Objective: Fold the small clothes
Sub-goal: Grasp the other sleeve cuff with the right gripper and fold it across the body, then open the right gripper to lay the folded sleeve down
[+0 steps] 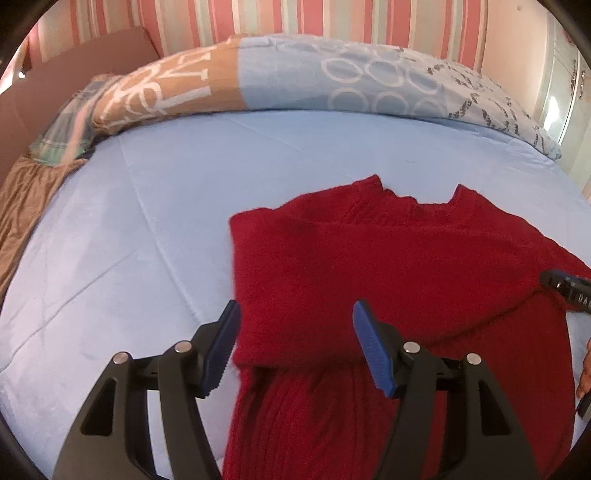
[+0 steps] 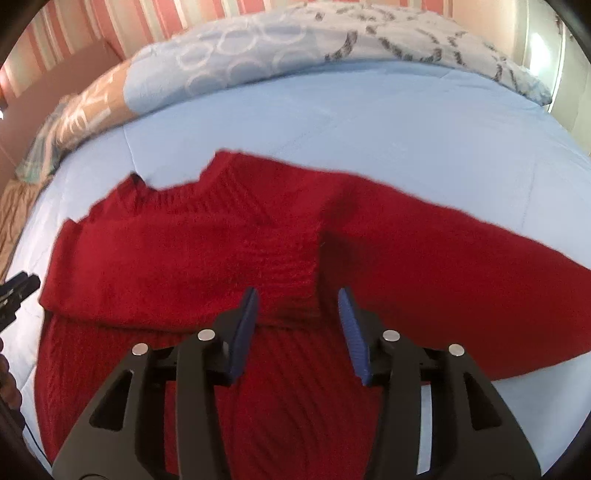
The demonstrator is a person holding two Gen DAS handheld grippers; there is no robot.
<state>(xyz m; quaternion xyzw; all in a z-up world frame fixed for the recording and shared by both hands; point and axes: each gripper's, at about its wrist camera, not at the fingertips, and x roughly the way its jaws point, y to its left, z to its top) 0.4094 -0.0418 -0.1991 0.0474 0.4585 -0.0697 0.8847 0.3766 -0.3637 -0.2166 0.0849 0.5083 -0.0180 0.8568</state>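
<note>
- A red knitted sweater [image 1: 369, 266] lies flat on a bed covered with a pale blue sheet [image 1: 147, 221]. Its neckline points to the far side, toward the pillows.
- One sleeve [image 2: 184, 266] is already folded across the chest, so the sweater's left edge is straight. The other sleeve [image 2: 461, 266] lies spread out to the right on the sheet. By this, the fold looks partly done.
- The left gripper [image 1: 293, 332] hovers over the near left part of the sweater. Its blue-padded jaws stand wide apart with nothing clamped; the cuff edge of the folded sleeve shows in the gap beneath them.
- The right gripper [image 2: 298, 317] hangs over the middle of the sweater, just above the end of the folded sleeve. Its jaws are apart, and no cloth is pinched between the pads. This reads as a release, leaving the sleeve lying where it was laid.
- From the left camera, the tip of the right gripper shows at the far right edge, over the unfolded sleeve's shoulder.
- A long patterned pillow [image 1: 295, 74] in blue and tan lies along the far edge of the bed, well apart from the sweater. Behind it stands a wall with pink and pale stripes [image 1: 258, 18].
- The likely next need is the spread sleeve on the right, which must come inward to match the first.
</note>
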